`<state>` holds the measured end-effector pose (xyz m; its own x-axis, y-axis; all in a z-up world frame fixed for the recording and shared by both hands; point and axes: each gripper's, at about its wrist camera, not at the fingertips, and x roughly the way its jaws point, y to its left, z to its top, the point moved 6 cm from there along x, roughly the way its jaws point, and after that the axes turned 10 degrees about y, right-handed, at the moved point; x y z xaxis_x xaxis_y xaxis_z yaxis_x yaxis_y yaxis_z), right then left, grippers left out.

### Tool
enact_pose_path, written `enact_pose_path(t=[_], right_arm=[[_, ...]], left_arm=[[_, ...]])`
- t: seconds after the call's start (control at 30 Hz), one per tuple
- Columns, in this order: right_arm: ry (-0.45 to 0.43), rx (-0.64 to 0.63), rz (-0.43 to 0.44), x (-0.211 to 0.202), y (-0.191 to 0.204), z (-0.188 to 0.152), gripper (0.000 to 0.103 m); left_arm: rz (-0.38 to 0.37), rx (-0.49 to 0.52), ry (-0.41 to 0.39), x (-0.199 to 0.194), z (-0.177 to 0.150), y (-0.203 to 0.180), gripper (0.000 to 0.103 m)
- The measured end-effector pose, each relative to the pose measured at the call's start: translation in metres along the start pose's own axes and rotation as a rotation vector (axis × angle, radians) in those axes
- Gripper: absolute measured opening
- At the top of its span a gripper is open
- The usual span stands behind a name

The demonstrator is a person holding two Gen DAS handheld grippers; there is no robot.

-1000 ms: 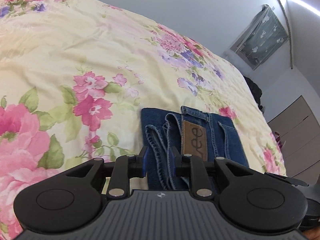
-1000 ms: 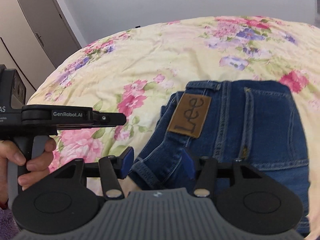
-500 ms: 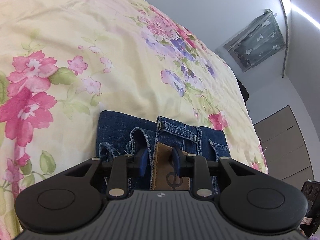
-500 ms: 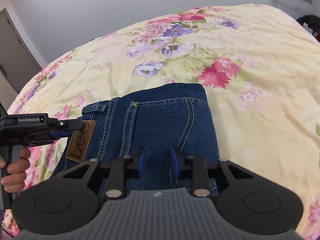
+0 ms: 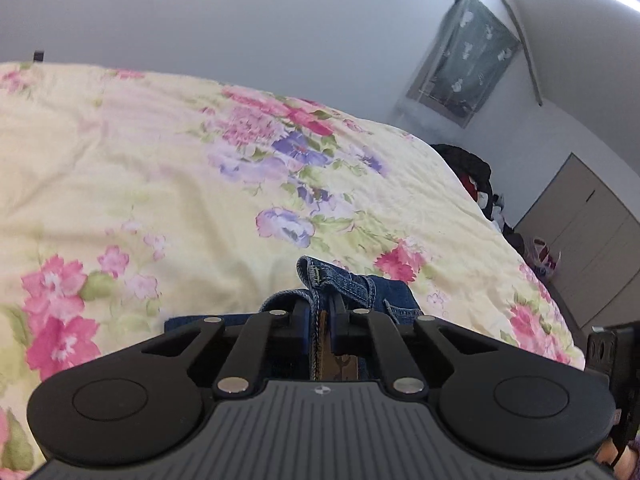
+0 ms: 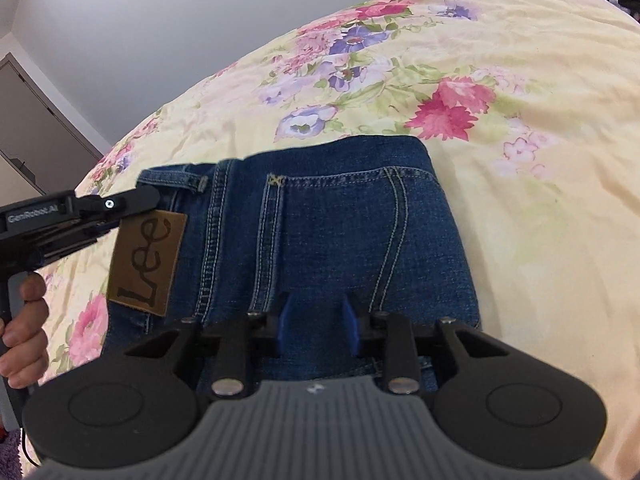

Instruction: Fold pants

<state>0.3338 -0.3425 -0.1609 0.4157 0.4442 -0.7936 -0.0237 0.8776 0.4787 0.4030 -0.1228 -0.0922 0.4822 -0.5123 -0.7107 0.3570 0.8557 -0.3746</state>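
Folded blue jeans (image 6: 320, 216) with a brown Lee patch (image 6: 148, 260) lie on the floral bedspread (image 6: 520, 100). My left gripper (image 5: 321, 314) is shut on the jeans' waistband (image 5: 320, 280) at the patch, lifting that edge; it also shows in the right wrist view (image 6: 136, 200) at the left edge of the jeans. My right gripper (image 6: 316, 320) is open, its blue pads (image 6: 285, 320) over the near edge of the folded jeans, holding nothing.
The bed's far edge runs along a grey wall (image 5: 240, 20). A dark pile of clothes (image 5: 472, 168) and a wardrobe (image 5: 592, 232) stand to the right of the bed. A door (image 6: 32, 132) is at the left.
My left gripper closed on the waistband by the patch and tilted up. My right gripper opened slightly and moved nearer over the jeans.
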Motion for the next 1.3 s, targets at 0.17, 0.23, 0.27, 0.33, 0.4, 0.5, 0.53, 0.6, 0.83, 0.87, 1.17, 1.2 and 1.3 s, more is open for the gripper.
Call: enact_pose_path(t=[0.17, 0.23, 0.27, 0.33, 0.4, 0.5, 0.53, 0.6, 0.83, 0.87, 1.17, 1.2, 1.3], right_arm=[[0.015, -0.057, 0.055, 0.007, 0.034, -0.004, 0.025], [0.031, -0.101, 0.036, 0.020, 0.048, -0.008, 0.024], [0.038, -0.123, 0.017, 0.027, 0.053, -0.010, 0.024], [0.048, -0.174, -0.031, 0.041, 0.059, -0.014, 0.024], [0.046, -0.181, -0.053, 0.049, 0.058, -0.016, 0.024], [0.049, -0.173, -0.051, 0.050, 0.052, -0.015, 0.020], [0.052, -0.164, -0.044, 0.048, 0.050, -0.014, 0.020], [0.061, -0.144, -0.032, 0.039, 0.048, -0.011, 0.019], [-0.070, -0.190, -0.157, -0.008, 0.028, 0.023, 0.019], [-0.082, -0.180, -0.169, -0.010, 0.023, 0.030, 0.017], [-0.077, -0.133, -0.211, 0.031, -0.007, 0.082, 0.008], [-0.074, -0.131, -0.223, 0.039, -0.013, 0.085, 0.006], [-0.036, -0.083, -0.233, 0.062, -0.035, 0.087, 0.000]], left_arm=[[0.106, -0.025, 0.062, 0.004, -0.012, 0.036, 0.009], [0.125, -0.043, 0.089, 0.017, -0.022, 0.055, 0.009], [0.132, -0.049, 0.099, 0.024, -0.026, 0.062, 0.009], [0.131, -0.075, 0.104, 0.034, -0.030, 0.071, 0.009], [0.125, -0.099, 0.111, 0.045, -0.032, 0.077, 0.009], [0.105, -0.116, 0.111, 0.051, -0.034, 0.083, 0.011], [0.095, -0.114, 0.109, 0.050, -0.033, 0.083, 0.011], [0.065, -0.119, 0.109, 0.041, -0.032, 0.082, 0.014], [0.118, -0.071, 0.069, -0.004, -0.032, 0.065, 0.022], [0.120, -0.054, 0.059, -0.005, -0.032, 0.059, 0.022], [0.235, -0.041, 0.077, 0.049, -0.037, 0.063, 0.011], [0.250, -0.032, 0.083, 0.054, -0.039, 0.065, 0.011], [0.276, 0.004, 0.100, 0.067, -0.042, 0.069, 0.010]])
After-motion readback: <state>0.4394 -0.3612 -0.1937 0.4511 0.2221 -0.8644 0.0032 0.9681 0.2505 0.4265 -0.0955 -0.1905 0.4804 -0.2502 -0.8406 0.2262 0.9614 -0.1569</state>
